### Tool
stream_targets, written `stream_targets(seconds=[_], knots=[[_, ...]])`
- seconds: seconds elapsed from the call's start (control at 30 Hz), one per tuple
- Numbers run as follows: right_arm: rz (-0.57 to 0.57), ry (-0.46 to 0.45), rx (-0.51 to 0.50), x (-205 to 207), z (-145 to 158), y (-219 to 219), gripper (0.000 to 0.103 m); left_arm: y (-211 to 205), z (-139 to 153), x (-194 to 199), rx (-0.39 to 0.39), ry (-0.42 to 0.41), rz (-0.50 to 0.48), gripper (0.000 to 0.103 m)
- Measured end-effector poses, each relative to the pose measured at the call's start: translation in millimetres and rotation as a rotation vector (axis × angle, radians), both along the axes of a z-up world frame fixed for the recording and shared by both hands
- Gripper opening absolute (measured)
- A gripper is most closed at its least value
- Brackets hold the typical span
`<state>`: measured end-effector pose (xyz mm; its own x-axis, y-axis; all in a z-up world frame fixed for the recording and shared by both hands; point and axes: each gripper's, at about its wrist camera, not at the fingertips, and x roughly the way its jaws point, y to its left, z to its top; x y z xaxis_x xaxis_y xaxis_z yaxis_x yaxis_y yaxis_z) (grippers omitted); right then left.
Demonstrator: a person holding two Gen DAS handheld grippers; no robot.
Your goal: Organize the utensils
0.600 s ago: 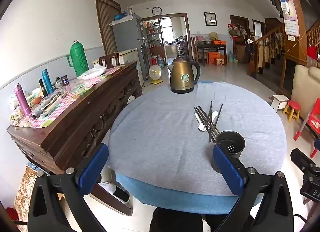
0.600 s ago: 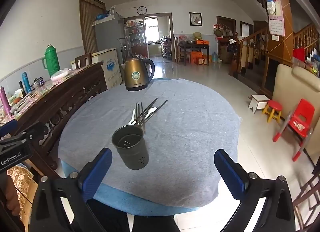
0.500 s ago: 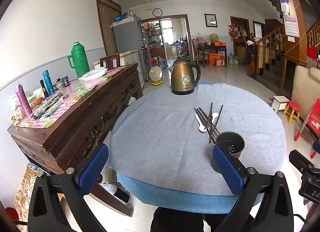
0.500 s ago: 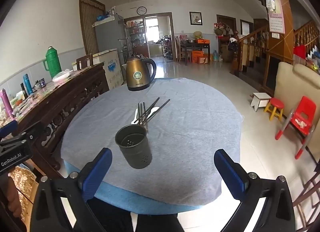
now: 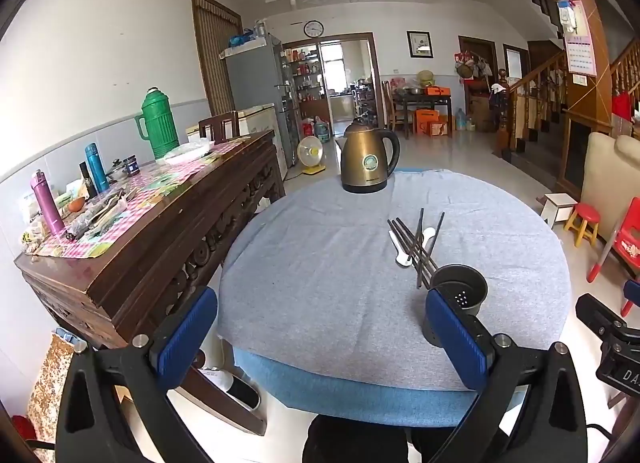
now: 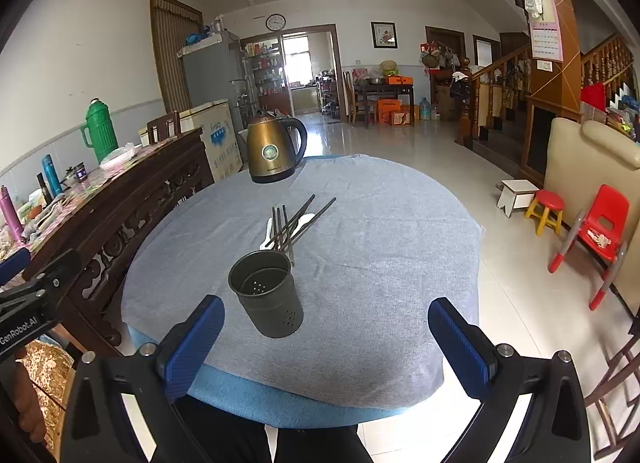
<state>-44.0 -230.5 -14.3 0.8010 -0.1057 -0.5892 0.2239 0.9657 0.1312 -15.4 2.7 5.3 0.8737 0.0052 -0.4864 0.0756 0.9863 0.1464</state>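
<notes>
**Both grippers edging in, nothing picked yet**

Left gripper (image 5: 320,337) gaping wide, empty – table view barely shifted from half a second back. Dark holder cup (image 6: 266,297) upright near the table's front edge, now a bit lower and closer in the right view, so the right gripper (image 6: 326,339), jaws spread wide and empty, has crept forward. Chopsticks (image 6: 294,225) and white spoons (image 6: 269,235) lie just behind the cup, untouched – sorting not started.
</notes>
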Motion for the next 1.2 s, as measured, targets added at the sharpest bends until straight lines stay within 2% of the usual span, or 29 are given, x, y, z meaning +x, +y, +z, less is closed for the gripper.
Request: stream_targets(seconds=[1.2], knots=[[0.003, -0.001, -0.007, 4.2, 3.4, 0.8, 0.103, 3.8, -4.3, 5.1, -0.003, 0.016, -0.015, 0.103]])
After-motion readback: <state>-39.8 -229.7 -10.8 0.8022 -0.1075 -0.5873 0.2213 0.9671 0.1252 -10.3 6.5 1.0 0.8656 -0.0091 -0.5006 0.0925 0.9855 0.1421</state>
